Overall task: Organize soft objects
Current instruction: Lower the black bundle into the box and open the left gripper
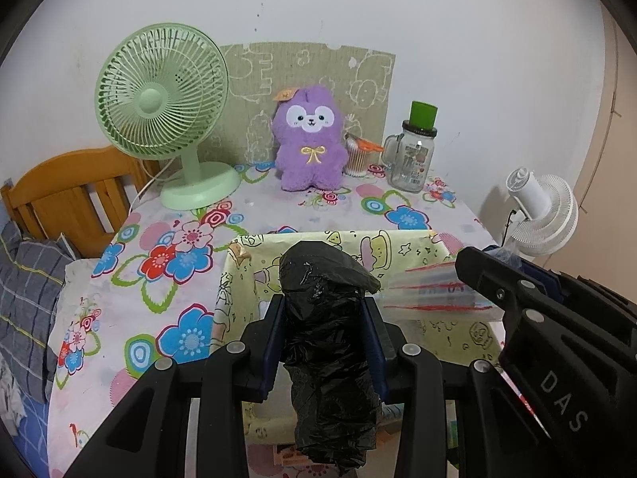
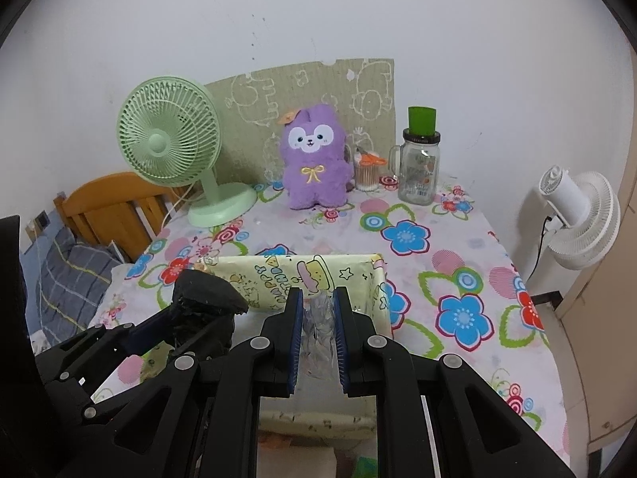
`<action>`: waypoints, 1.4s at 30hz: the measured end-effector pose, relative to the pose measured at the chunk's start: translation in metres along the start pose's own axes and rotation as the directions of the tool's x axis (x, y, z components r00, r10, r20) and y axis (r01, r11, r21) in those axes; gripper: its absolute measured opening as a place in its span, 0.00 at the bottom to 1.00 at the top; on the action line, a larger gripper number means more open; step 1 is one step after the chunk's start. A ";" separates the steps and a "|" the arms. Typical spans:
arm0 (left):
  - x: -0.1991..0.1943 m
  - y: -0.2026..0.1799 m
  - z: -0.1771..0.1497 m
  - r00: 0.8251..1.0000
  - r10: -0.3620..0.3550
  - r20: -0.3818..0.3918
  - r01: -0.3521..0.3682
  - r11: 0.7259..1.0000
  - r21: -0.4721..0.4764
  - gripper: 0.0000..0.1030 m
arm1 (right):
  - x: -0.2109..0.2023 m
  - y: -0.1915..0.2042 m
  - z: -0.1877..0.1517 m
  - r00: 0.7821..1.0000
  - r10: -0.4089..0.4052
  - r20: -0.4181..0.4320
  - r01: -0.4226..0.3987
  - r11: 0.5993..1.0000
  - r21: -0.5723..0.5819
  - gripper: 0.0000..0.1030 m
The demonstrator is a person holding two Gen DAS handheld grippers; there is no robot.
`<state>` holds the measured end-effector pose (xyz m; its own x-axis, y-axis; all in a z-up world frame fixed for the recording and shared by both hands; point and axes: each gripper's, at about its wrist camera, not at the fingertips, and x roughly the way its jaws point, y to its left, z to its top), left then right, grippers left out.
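My left gripper [image 1: 324,306] is shut on a crumpled black plastic bag [image 1: 330,338] and holds it upright over the yellow cartoon-print box [image 1: 235,279]. My right gripper [image 2: 318,302] is shut on a bundle of clear plastic bags [image 2: 318,330] over the same box [image 2: 278,275]. In the left wrist view the clear bags [image 1: 430,294] show red stripes and stick out left of the right gripper [image 1: 469,267]. In the right wrist view the black bag [image 2: 207,294] and the left gripper [image 2: 179,318] are at the lower left.
A purple plush toy [image 1: 308,139], a green fan [image 1: 159,107], a cotton-swab cup [image 1: 356,157] and a glass jar with a green cap [image 1: 414,151] stand at the back of the floral table [image 1: 159,259]. A white fan [image 2: 577,215] is on the right, a wooden headboard [image 1: 67,195] on the left.
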<state>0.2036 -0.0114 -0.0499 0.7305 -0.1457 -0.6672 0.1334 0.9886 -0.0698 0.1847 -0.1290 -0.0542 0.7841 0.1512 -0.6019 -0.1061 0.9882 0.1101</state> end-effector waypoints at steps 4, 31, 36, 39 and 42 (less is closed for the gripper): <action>0.010 0.001 0.001 1.000 0.000 -0.016 0.000 1.000 0.001 0.38 | 0.012 -0.002 0.002 1.000 -0.004 -0.010 0.004 1.000 0.002 0.17; -0.005 -0.003 -0.006 1.000 0.014 -0.011 -0.014 1.000 0.014 0.84 | 0.008 -0.008 0.000 0.999 -0.037 -0.022 0.038 0.999 0.015 0.62; -0.017 -0.004 -0.008 1.000 0.011 -0.011 -0.011 1.000 -0.002 0.86 | -0.004 -0.006 -0.004 0.999 -0.036 -0.016 0.036 0.999 0.012 0.62; -0.025 -0.006 -0.011 1.000 0.014 -0.002 -0.014 1.000 0.003 0.86 | -0.012 -0.003 -0.007 0.999 -0.039 -0.013 0.039 0.999 0.001 0.64; -0.034 -0.009 -0.013 1.000 0.010 0.011 -0.010 1.000 0.008 0.87 | -0.020 -0.002 -0.009 0.999 -0.043 -0.007 0.043 0.999 0.002 0.70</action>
<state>0.1689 -0.0153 -0.0365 0.7388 -0.1358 -0.6601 0.1311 0.9897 -0.0570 0.1636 -0.1339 -0.0496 0.7839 0.1089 -0.6113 -0.0711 0.9938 0.0859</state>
